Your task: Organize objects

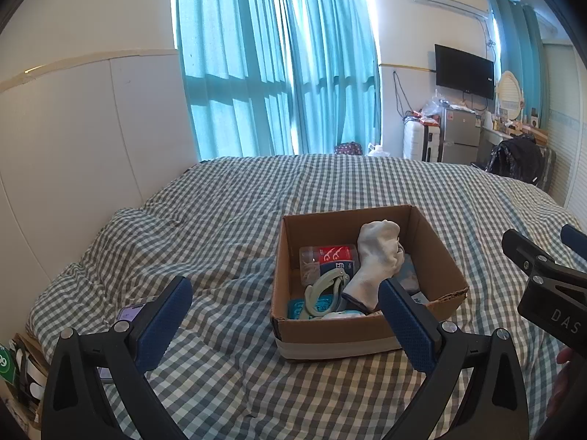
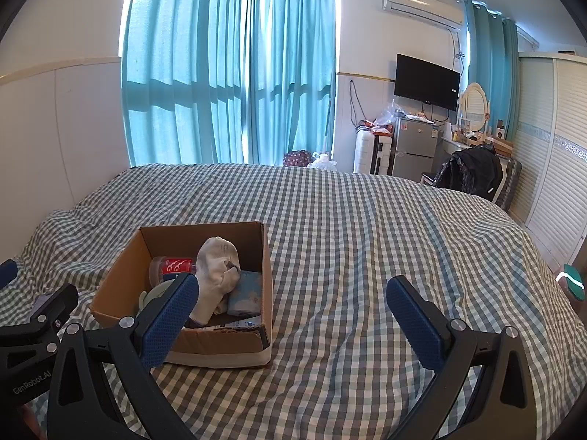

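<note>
One cardboard box (image 1: 370,333) sits on the checked bedspread (image 1: 227,220), near the middle of the bed and a little toward my side. Standing up out of it is one white sock (image 1: 378,260), bunched, its top rising about level with the box rim. Behind the sock lies one clear case with a red label (image 1: 330,256), which looks like floss picks. In front of that is one pale green clip (image 1: 324,293), shaped like a big hook or carabiner. Under these I can see a pale blue packet (image 2: 247,289) on the right side of the box floor and something teal (image 1: 297,306) at the near left corner; what either one is I can't make out. A flat item with small print (image 2: 238,324) lies along the near wall, mostly hidden.

My left gripper (image 1: 286,315) hovers just in front of the box, jaws spread wide and holding nothing; its right finger covers the box's near right corner. My right gripper (image 2: 293,311) is also wide open and empty, over bare bedspread to the right of the box, with its left finger overlapping the box's near side in that view.

Left of the box, a lilac phone-like thing (image 1: 132,311) lies on the bed, largely hidden behind my left finger. At the far left edge a box with a green label (image 1: 9,365) is cut off.

Beyond the bed hang teal curtains (image 1: 275,73). To the right stand one TV (image 2: 427,82), one small fridge (image 2: 414,148) and one white suitcase (image 2: 370,154).
</note>
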`<state>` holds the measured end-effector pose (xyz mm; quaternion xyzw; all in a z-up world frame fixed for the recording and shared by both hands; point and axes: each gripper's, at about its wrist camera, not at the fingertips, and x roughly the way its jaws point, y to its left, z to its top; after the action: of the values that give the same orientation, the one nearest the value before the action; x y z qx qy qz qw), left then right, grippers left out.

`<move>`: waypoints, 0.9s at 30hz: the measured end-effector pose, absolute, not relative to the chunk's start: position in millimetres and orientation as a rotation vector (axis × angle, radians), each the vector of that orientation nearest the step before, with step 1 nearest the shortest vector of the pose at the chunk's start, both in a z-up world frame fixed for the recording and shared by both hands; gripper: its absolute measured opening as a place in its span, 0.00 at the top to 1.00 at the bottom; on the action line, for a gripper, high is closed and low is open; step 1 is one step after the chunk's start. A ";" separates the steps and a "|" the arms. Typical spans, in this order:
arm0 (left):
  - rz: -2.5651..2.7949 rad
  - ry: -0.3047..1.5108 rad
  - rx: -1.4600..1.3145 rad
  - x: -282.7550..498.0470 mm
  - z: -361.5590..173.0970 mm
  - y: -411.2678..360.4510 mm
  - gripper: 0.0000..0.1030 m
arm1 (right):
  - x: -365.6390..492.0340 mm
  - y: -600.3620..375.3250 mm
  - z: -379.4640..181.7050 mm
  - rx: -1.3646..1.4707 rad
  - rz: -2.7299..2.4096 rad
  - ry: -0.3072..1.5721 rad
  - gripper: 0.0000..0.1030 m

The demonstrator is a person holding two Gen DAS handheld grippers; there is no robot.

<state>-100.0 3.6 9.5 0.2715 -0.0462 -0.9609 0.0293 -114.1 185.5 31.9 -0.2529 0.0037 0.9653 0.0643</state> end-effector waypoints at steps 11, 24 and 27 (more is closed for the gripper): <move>-2.964 -0.137 0.837 -99.8 11.3 2.7 0.00 | -114.0 185.5 31.1 -0.770 2.921 0.006 0.00; -2.964 -0.136 0.840 -99.7 11.8 2.4 0.00 | -113.1 188.2 29.9 -0.773 2.915 0.009 0.00; -2.965 -0.138 0.839 -100.0 11.8 2.0 0.00 | -113.2 188.0 29.9 -0.774 2.916 0.010 0.00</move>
<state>-100.0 2.0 11.8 0.2718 -0.0446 -0.9609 0.0286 -113.2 188.0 29.9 -0.2560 0.0033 0.9647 0.0625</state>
